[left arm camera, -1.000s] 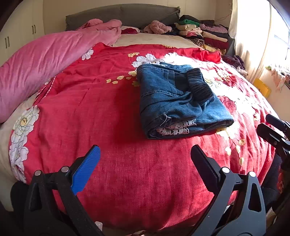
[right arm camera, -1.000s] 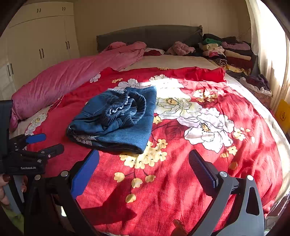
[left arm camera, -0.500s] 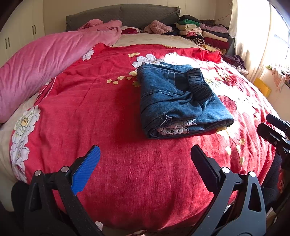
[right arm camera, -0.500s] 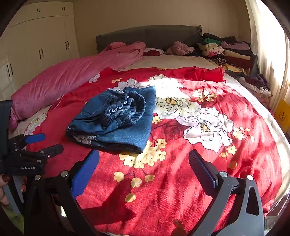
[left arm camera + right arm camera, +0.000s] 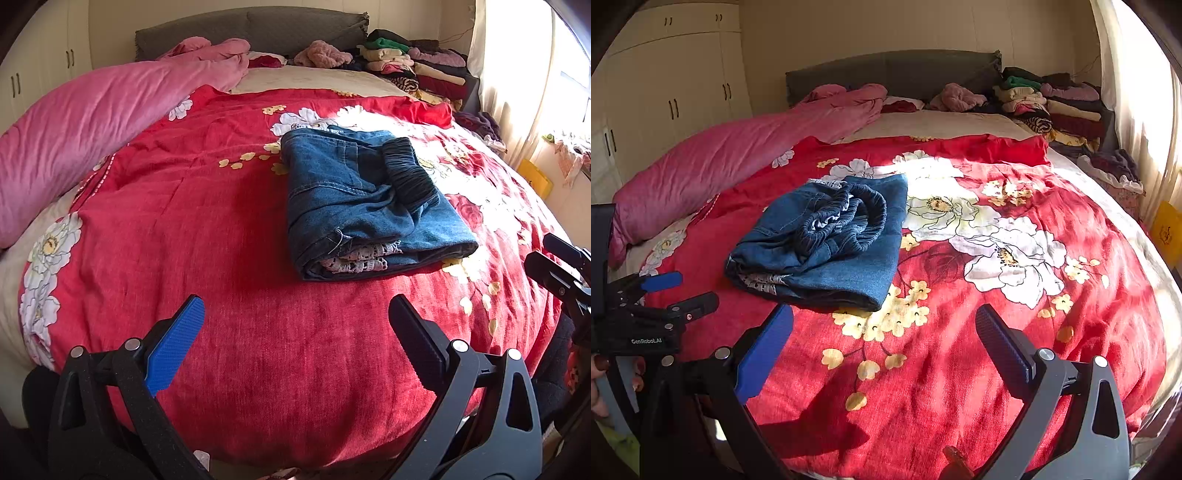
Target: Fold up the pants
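Almost nothing has moved since the earlier frames: the jeans (image 5: 365,206) lie in the same folded bundle on the red flowered blanket (image 5: 221,229), and both tools hang at the near edge of the bed as they did a second ago. The left gripper (image 5: 295,332) is spread wide with nothing between its fingers, one pad blue and the other black, held above bare red cloth short of the jeans. The right gripper (image 5: 884,339) is likewise wide and holds nothing, over the yellow blossoms of the blanket just in front of the bundle. The jeans sit near the middle of the bed, folded into a thick rectangle with the gathered dark waistband (image 5: 406,170) lying across the top and a strip of pale lace showing at the open end that faces the tools. In the right view the left gripper (image 5: 674,291) shows at the left edge, well apart from the jeans. A long pink quilt (image 5: 85,125) runs along the left side of the bed, and stacked clothes (image 5: 417,70) are piled by the grey headboard (image 5: 258,26).
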The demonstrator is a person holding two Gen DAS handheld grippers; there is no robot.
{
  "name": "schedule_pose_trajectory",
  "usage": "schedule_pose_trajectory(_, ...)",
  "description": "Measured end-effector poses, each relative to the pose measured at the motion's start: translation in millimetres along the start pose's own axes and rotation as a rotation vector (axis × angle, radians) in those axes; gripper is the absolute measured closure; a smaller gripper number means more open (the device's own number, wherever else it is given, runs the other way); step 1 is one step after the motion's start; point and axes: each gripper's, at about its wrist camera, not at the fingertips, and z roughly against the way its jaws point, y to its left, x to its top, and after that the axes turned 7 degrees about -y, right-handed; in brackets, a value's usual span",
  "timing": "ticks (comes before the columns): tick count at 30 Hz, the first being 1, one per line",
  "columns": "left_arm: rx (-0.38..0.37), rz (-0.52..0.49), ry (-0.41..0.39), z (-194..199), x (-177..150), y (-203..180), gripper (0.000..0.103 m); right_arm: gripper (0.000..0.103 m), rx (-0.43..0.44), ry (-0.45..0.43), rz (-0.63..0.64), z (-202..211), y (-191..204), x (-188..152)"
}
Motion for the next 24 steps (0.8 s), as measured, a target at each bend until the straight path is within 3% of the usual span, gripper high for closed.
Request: schedule_pose_trajectory(24,0.0,0.003,0.002,-0.2,0.2,3.4,0.009,0.004,-0.013,-0.004,-0.015,1.8,-3.5,-0.9)
